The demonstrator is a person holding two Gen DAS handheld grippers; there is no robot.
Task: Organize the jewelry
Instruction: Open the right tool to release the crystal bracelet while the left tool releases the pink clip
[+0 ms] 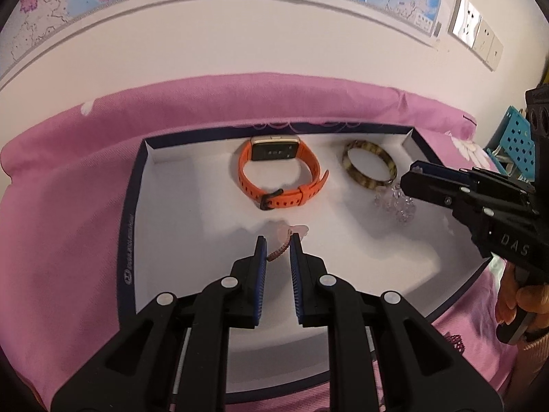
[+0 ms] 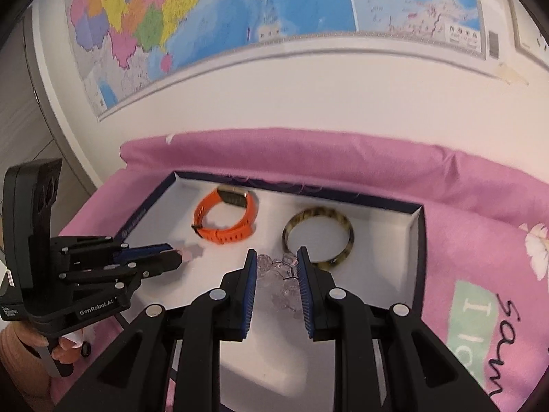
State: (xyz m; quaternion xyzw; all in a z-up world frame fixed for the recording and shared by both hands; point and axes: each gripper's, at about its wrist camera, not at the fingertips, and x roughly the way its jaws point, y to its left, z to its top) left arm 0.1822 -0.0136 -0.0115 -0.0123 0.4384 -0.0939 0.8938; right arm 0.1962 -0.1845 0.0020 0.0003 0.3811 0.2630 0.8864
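Left tool (image 1: 278, 245) is nearly closed, its blue pads pinching a thin pink braided cord with a pale pink charm (image 1: 291, 231), held low over the white floor of the shallow tray (image 1: 192, 213). Right tool (image 2: 276, 257) is clamped on a clear beaded bracelet (image 2: 279, 274), which sits between its pads above the tray floor. Orange smartwatch (image 1: 278, 176) lies near the tray's far wall, a tortoiseshell bangle (image 1: 369, 166) beside it, apart. Tray rests on a pink cloth (image 1: 68, 206).

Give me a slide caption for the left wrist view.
Left gripper pinching a pink braided bracelet over a white tray holding an orange watch.
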